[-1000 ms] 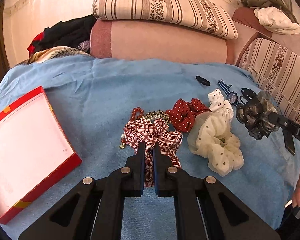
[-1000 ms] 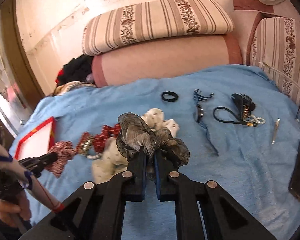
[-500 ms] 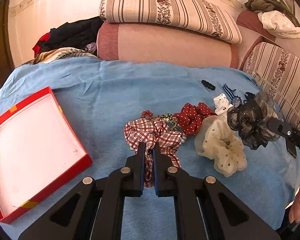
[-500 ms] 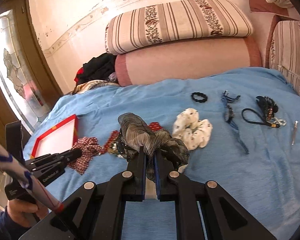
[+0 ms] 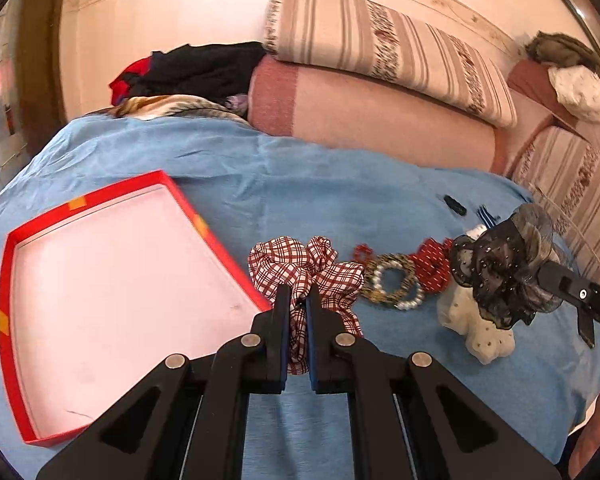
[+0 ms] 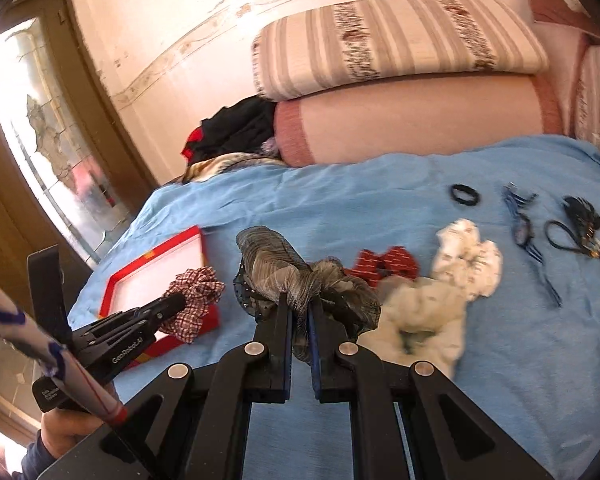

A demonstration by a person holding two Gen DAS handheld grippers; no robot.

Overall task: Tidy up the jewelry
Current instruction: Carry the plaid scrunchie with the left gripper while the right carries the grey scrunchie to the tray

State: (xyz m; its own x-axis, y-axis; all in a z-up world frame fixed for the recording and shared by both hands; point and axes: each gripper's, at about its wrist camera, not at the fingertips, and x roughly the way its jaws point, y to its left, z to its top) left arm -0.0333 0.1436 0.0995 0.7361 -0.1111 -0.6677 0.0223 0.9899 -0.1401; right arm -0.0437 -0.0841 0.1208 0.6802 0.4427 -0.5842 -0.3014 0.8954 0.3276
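Two hand-held grippers (image 5: 298,300) (image 6: 300,304), four scrunchies (image 5: 300,268), one red box (image 5: 180,184)

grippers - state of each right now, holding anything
left gripper: shut on the plaid scrunchie
right gripper: shut on the grey scrunchie

Red box (image 5: 8,320) interior bare; scrunchie pile (image 5: 400,280) crowds the blue cloth (image 5: 320,192) beside it.

Left tongs (image 5: 296,300) clamped shut, right tongs (image 6: 300,304) clamped shut, both angled down.
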